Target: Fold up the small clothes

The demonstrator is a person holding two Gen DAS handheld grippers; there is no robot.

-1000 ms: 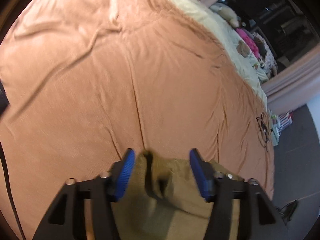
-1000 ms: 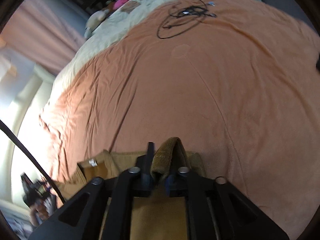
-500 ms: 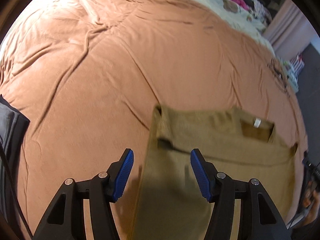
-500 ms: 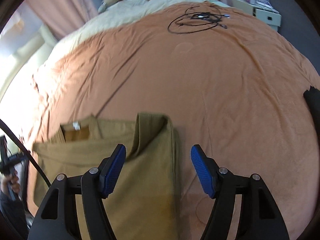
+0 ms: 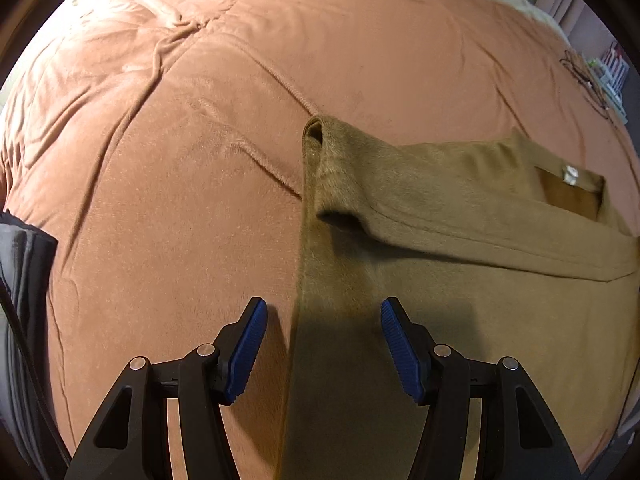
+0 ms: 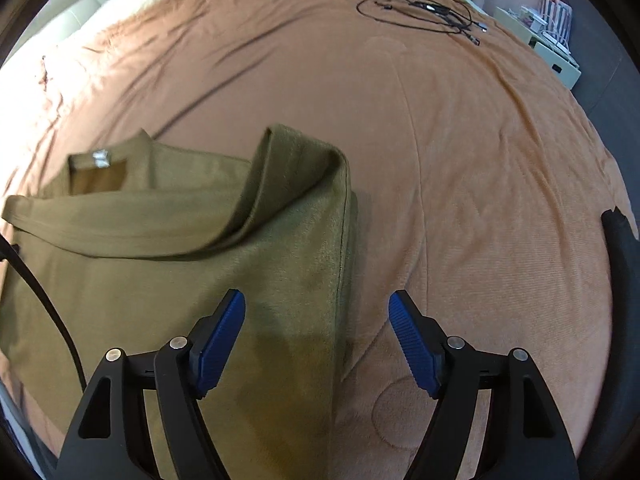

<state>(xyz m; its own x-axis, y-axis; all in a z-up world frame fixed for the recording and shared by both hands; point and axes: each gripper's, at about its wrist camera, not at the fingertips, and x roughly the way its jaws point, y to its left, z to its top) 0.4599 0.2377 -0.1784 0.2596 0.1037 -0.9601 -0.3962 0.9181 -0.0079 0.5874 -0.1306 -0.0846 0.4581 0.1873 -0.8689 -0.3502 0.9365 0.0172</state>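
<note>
We hold our left gripper (image 5: pixel 320 344) and our right gripper (image 6: pixel 317 340) with fingers spread, gripping nothing. One olive shirt (image 5: pixel 460 280) (image 6: pixel 160 280) lies flat on the orange blanket (image 5: pixel 200 160) (image 6: pixel 460 160), its side edges running between the fingers. Ahead of the fingertips its top is folded over, with one small white tag (image 5: pixel 570 173) (image 6: pixel 101 159) at the collar, too small to read. Far beyond the right fingers lies one tangle of black cables (image 6: pixel 424 10)
</note>
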